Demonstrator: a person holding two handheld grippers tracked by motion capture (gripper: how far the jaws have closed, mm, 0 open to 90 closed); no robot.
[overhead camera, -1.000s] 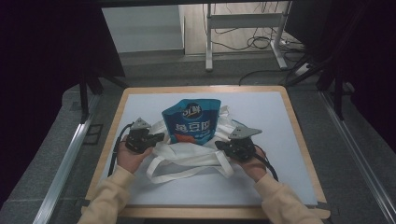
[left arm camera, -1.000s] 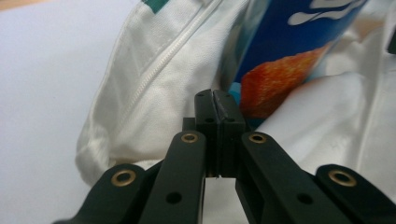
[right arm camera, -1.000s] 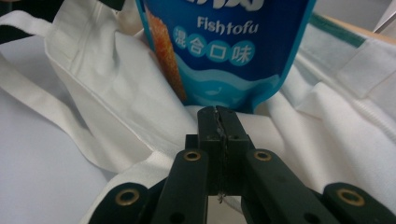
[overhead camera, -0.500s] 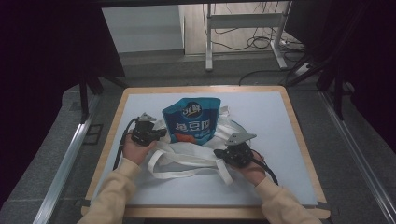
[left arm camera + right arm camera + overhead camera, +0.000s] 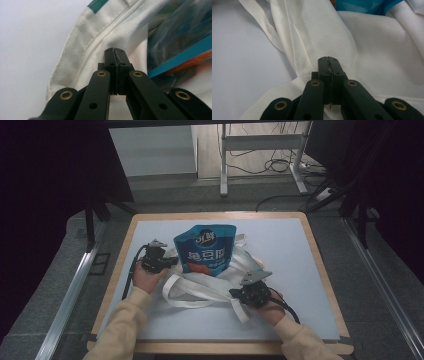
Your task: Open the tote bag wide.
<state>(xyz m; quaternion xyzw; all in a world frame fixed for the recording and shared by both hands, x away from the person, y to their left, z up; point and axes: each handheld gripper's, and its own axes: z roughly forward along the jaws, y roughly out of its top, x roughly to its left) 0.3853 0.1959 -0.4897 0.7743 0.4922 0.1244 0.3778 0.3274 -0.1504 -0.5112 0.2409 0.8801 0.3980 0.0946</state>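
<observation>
Item: white cloth bag (image 5: 210, 287), flat on blue-grey mat (image 5: 300, 270) of wood-edged table (image 5: 320, 265), w/ blue pouch (image 5: 204, 249) lying on its far part, top end pointing away from person. L gripper (image 5: 170, 261): jaws closed, tips pressed together over bag hem beside the zip-like seam (image 5: 100, 40); looks pinched on cloth, pouch just to its right. R gripper (image 5: 234, 294): jaws closed, thin cloth edge seen betw. them, near bag's front w/ strap (image 5: 190, 297) loops spread between the hands. Key relation: pouch sits betw. and beyond both grippers, long axis running away from person; L gripper nearer, just beside pouch's lower left corner; R gripper further back. Likely each holds a side of bag mouth. Labels: pouch has large white non-Latin lettering, not legible; green tag (image 5: 96, 2) on bag hem, no text seen.
</observation>
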